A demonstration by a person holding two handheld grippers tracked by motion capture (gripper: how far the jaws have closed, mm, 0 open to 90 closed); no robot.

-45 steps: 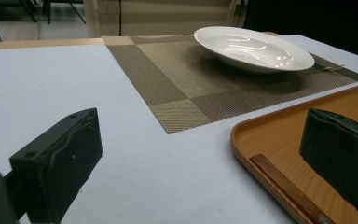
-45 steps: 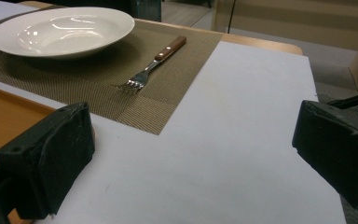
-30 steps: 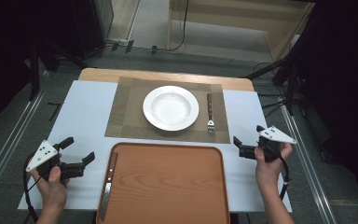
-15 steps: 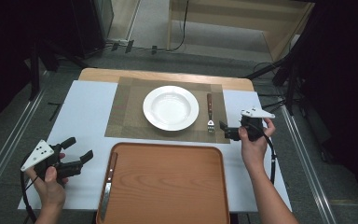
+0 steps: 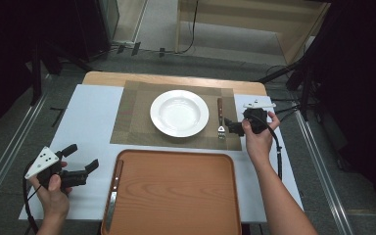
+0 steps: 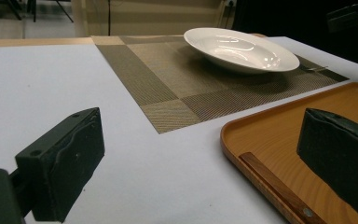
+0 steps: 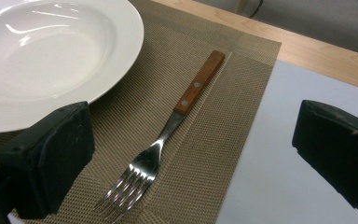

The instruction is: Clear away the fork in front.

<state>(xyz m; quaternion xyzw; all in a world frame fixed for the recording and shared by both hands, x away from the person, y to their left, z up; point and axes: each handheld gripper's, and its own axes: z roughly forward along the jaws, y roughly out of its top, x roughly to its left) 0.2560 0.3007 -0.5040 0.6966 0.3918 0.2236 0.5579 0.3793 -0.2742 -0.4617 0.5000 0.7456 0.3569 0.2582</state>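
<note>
Since a second ago my right gripper [image 5: 231, 126] has travelled from the white table edge inward to the fork [image 5: 221, 119], while my left gripper [image 5: 81, 159] has hardly shifted. I take the fork as my landmark. It lies on the woven placemat [image 5: 137, 112], just right of the white plate [image 5: 179, 113], wooden handle pointing away from me and tines toward me. In the right gripper view the fork [image 7: 168, 135] sits between my two black jaws, which stand spread wide and touch nothing; the plate [image 7: 42, 56] is close on one side and the white table cover [image 7: 261, 163] on the other. I judge this as the approach to a pick: the jaws bracket the fork but have not come down on it yet.

My left gripper waits well away from the fork, near the front left corner of the wooden tray [image 5: 176, 196], jaws open and empty in the left gripper view. A knife [image 5: 113, 193] with a wooden handle lies along the tray's left edge, on the far side of the tray from the fork.

Beyond the fork, bare wood of the table [image 5: 176, 81] shows past the white cover, then a grey floor with cables and dark stands.
</note>
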